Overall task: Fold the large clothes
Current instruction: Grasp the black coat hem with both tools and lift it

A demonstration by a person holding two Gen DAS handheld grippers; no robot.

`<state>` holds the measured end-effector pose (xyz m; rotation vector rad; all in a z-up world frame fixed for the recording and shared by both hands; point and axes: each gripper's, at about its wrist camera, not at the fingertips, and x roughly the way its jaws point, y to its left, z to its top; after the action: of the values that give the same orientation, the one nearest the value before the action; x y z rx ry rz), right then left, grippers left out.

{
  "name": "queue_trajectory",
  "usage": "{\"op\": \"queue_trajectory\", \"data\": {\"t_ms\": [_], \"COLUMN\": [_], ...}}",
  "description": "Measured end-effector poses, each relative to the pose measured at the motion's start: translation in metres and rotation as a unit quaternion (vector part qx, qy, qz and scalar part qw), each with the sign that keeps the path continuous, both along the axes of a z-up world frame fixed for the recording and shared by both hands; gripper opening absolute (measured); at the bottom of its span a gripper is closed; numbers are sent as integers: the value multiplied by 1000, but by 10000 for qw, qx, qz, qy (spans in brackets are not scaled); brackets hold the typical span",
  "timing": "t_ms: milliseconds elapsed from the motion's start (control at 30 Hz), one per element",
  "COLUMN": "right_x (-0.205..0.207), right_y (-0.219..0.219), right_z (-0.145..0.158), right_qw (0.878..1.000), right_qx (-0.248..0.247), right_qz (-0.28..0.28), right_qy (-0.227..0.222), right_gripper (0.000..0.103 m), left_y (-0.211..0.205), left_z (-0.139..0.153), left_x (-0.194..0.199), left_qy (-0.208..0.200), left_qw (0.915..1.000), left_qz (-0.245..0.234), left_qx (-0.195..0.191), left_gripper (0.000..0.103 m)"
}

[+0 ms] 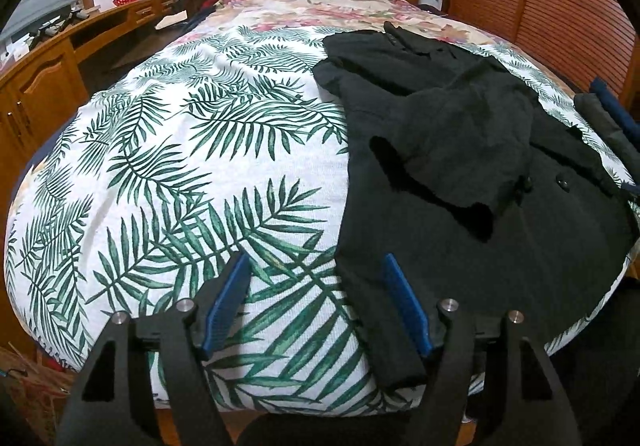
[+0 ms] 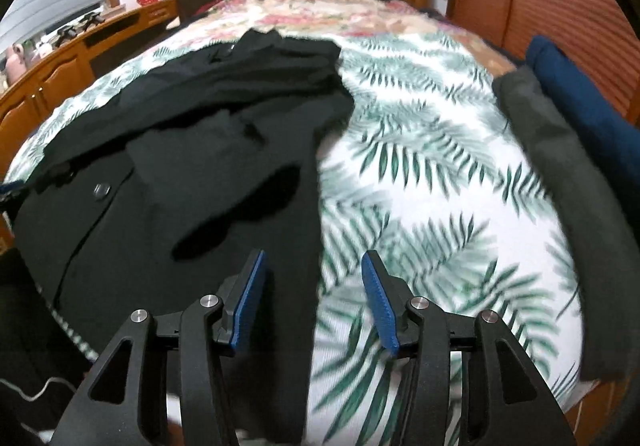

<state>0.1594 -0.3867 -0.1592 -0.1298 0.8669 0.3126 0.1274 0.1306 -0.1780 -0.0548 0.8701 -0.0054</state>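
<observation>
While both tongs (image 1: 316,266) (image 2: 314,262) gape empty, black coat (image 1: 460,166) hem near bed (image 1: 160,166) edge, leafy sheet bare alongside

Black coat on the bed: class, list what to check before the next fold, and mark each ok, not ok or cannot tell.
1. Left tongs open, nothing held: ok.
2. Right tongs open, nothing held: ok.
3. Black coat lying flat: not ok, the upper part is bunched.
4. Sleeves folded in: cannot tell.
5. Bare leaf-print bedspread beside the coat: ok.
6. Folded clothes apart from the coat: ok.
</observation>
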Motion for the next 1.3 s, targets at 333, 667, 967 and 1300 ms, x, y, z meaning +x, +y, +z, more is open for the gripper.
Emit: {"op": "queue_trajectory", "data": {"t_ms": [333, 667, 967, 1300], "right_x": [-21, -46, -46, -47], "right_y": [5, 11, 23, 23], "right_z": [-8, -6, -2, 64], "right_qw": [9982, 9968, 9967, 9949], "right_qx": [253, 467, 551, 722], "right_qz": [333, 504, 529, 359], "right_qy": [421, 402, 270, -605], "right_gripper": [46, 40, 16, 8], "left_y": [-22, -16, -17, -28], "left_z": [7, 5, 10, 91], "left_x": [-24, -47, -49, -60], "left_qy": [7, -67, -304, -1230], "left_qw": [9984, 9972, 9963, 9911], "left_qz": [-538, -486, -324, -174], "left_qx": [-164, -557, -733, -489], "left_gripper": [69, 47, 10, 1]}}
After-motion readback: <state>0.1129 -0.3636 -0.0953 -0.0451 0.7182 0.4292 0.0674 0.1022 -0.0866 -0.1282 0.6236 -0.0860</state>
